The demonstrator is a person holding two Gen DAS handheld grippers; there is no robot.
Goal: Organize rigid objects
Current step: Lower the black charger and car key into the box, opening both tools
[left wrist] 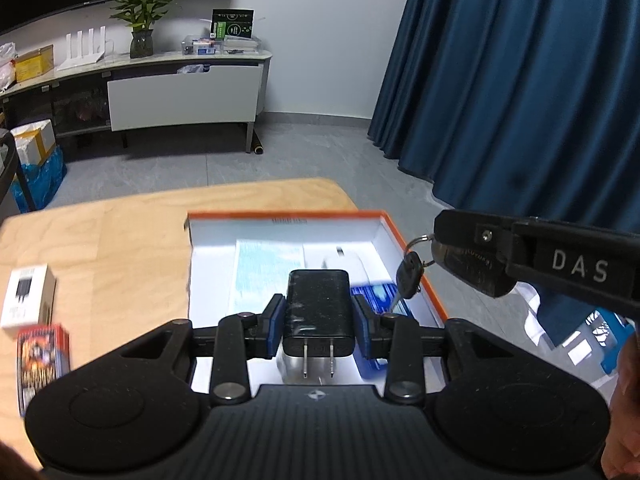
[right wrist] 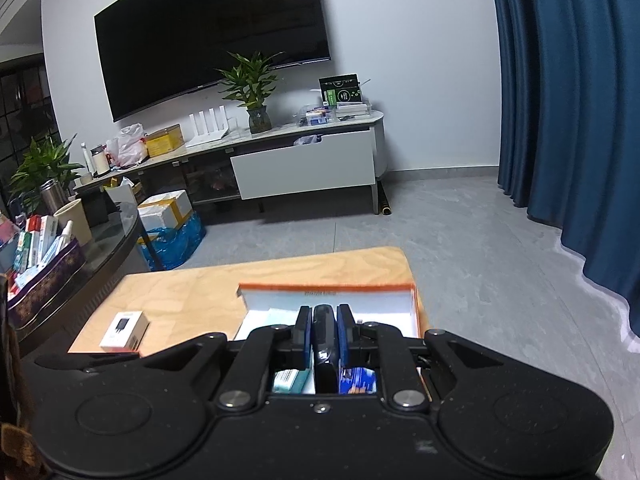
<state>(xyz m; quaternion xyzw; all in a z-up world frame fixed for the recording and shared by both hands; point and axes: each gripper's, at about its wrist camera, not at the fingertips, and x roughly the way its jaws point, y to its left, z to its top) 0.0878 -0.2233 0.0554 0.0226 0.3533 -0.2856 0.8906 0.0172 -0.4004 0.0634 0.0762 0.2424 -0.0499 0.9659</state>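
Note:
My left gripper (left wrist: 319, 325) is shut on a black plug charger (left wrist: 319, 312), prongs toward the camera, held over the open orange-rimmed white box (left wrist: 404, 236) on the wooden table (left wrist: 120, 232). My right gripper (right wrist: 324, 332) is shut on a black key fob (right wrist: 325, 344) over the same box (right wrist: 416, 304). In the left wrist view the right gripper (left wrist: 460, 256) comes in from the right, holding the fob (left wrist: 476, 272) with a key (left wrist: 409, 276) hanging from its ring above the box's right side. A teal pack (left wrist: 266, 272) and a blue pack (left wrist: 376, 300) lie inside.
A white charger carton (left wrist: 26, 300) and a red printed box (left wrist: 42, 356) sit on the table's left. The carton also shows in the right wrist view (right wrist: 125, 330). Blue curtain (left wrist: 520, 80) hangs right. A TV cabinet (left wrist: 180, 96) stands behind, a glass side table (right wrist: 80, 256) at left.

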